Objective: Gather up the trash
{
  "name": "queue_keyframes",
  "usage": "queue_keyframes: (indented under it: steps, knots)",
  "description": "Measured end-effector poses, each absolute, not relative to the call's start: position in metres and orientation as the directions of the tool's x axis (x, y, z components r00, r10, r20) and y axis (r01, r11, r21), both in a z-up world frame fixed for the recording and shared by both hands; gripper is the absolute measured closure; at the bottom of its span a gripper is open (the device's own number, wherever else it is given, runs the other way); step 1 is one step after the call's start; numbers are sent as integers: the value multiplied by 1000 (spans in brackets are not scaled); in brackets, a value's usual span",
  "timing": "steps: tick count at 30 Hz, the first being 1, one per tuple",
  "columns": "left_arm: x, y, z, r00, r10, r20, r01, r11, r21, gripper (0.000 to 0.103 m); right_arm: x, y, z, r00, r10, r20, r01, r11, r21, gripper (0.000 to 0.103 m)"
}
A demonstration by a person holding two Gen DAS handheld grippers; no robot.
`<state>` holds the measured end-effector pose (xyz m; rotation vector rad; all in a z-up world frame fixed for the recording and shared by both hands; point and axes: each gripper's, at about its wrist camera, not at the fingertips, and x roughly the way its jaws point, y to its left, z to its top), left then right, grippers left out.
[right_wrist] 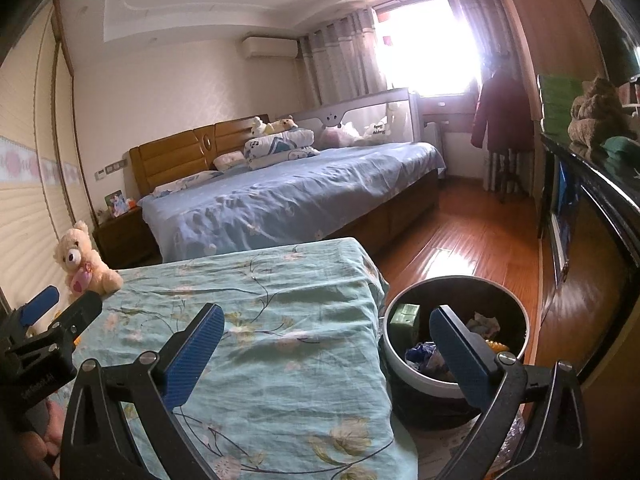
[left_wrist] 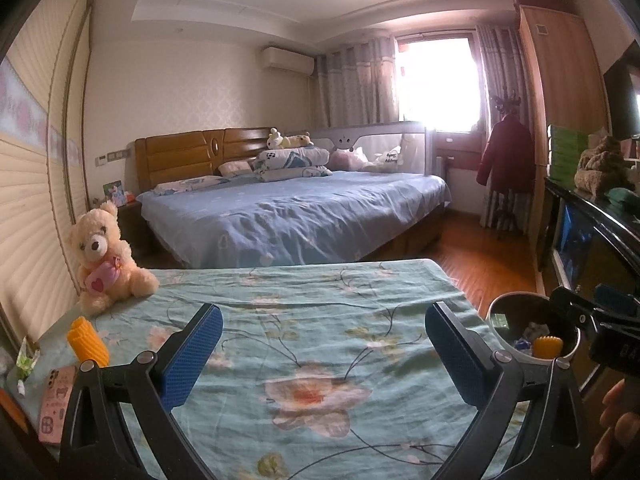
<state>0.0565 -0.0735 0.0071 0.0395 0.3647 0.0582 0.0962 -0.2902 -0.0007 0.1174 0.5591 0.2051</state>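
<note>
Trash is already sitting in the bin (right_wrist: 456,372), which is standing on the floor just beside the floral-covered table (left_wrist: 304,320): crumpled wrappers (right_wrist: 424,356) and a yellow piece are lying inside. Both grippers are hanging released and empty, the left gripper (left_wrist: 324,348) over the cloth, the right gripper (right_wrist: 326,354) straddling the table edge and the bin rim. What is probably waiting is on the table's left edge: a yellow ridged roller (left_wrist: 88,340) and a crumpled green-white wrapper (left_wrist: 27,360) (the pink phone (left_wrist: 56,404) and teddy bear (left_wrist: 104,256) are likely no trash). Judging from this, the left gripper is best swinging left, approaching low, and pinching the wrapper by its bunched middle
</note>
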Motion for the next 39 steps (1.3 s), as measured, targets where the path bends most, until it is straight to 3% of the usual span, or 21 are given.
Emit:
queue_keyframes:
  steps: [39]
  knots:
    - [61,-70,5,930,53,-364,-38,998,47,1,95,-287,1,823,230,-519,-163,971,172,0]
